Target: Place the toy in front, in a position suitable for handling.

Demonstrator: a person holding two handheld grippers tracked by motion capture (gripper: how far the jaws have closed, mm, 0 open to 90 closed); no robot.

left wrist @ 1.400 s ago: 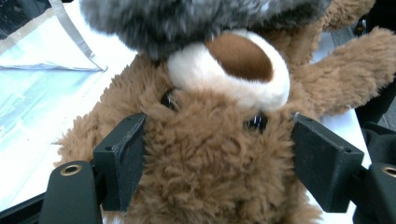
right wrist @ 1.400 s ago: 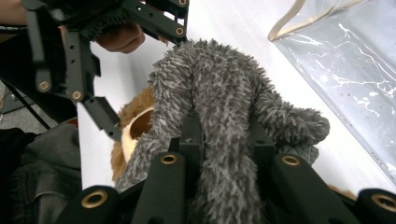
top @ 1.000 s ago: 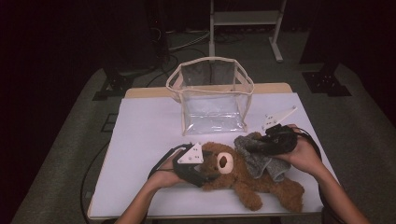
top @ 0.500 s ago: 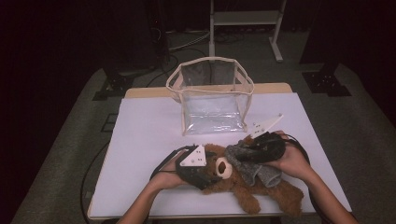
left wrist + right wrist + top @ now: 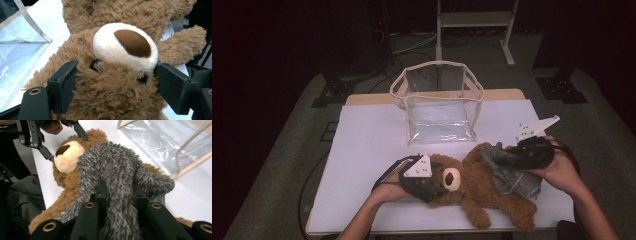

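Left tongs (image 5: 434, 182): clamped on the head of the brown teddy bear (image 5: 477, 187); in the left gripper view the two black jaws press into the fur on either side of the face, just below the cream muzzle and the dark eyes.
Right tongs (image 5: 507, 156): closed narrow on a fold of the grey fuzzy cloth (image 5: 512, 175); in the right gripper view the grey pile is pinched between the jaws and runs away from them over the bear's body.
Brown teddy bear: lies on its back on the near part of the bench (image 5: 372, 140), head toward the left hand (image 5: 389, 187), legs toward the near right corner.
Grey fuzzy cloth: draped over the bear's trunk on the right side, touching the brown fur; part of it hangs toward the right hand (image 5: 557, 170).
Clear bag (image 5: 439, 102): stands upright and open at the middle of the bench, behind the bear and apart from it; see-through walls with a pale trim along the rim.
Bench: covered with a white sheet, a strip of wood showing along its far edge.
Left hand: rests on the bench near the front edge, wrapped around its gripper.
Right hand: at the right side of the bench, just beside the cloth.
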